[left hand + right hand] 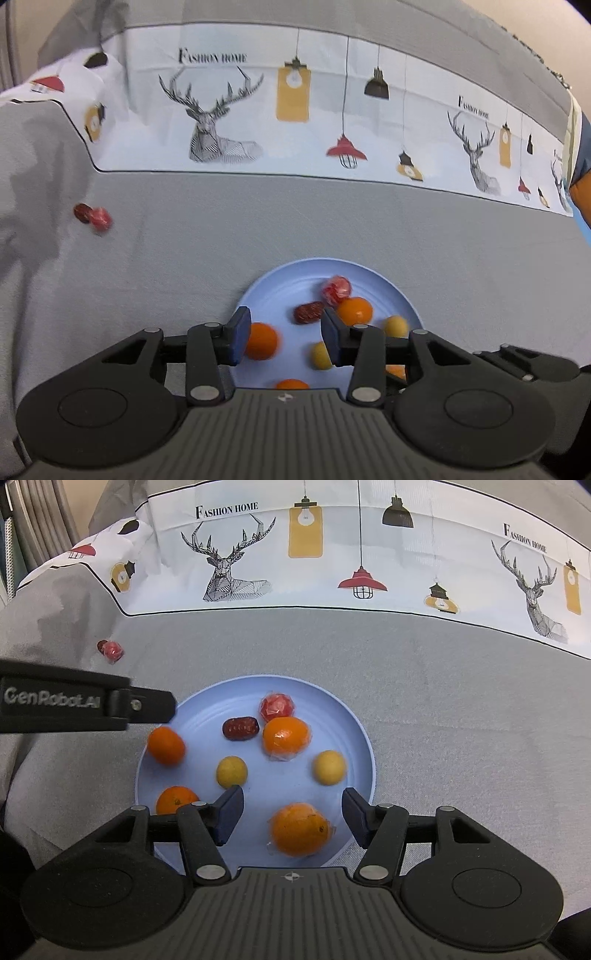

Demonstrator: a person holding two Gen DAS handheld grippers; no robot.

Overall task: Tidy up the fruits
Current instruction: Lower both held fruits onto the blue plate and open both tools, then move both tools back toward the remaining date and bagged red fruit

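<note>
A light blue plate (347, 716) on the grey cloth holds several fruits: oranges (286, 738), two yellow balls (231, 771), a dark red date (240, 728) and a wrapped red fruit (277, 706). My right gripper (291, 814) is open above the plate's near rim, with a wrapped orange (299, 829) between its fingers. My left gripper (284, 338) is open over the plate's left side (258, 288), an orange (261, 340) by its left finger. It shows as a black bar in the right wrist view (147, 705). A red wrapped fruit and a date (110, 650) lie on the cloth.
The grey tablecloth (443, 709) has a white printed band (332, 554) with deer and lamps along the far side. The two loose fruits also show at the left in the left wrist view (94, 218). Curtains (33, 524) hang at the far left.
</note>
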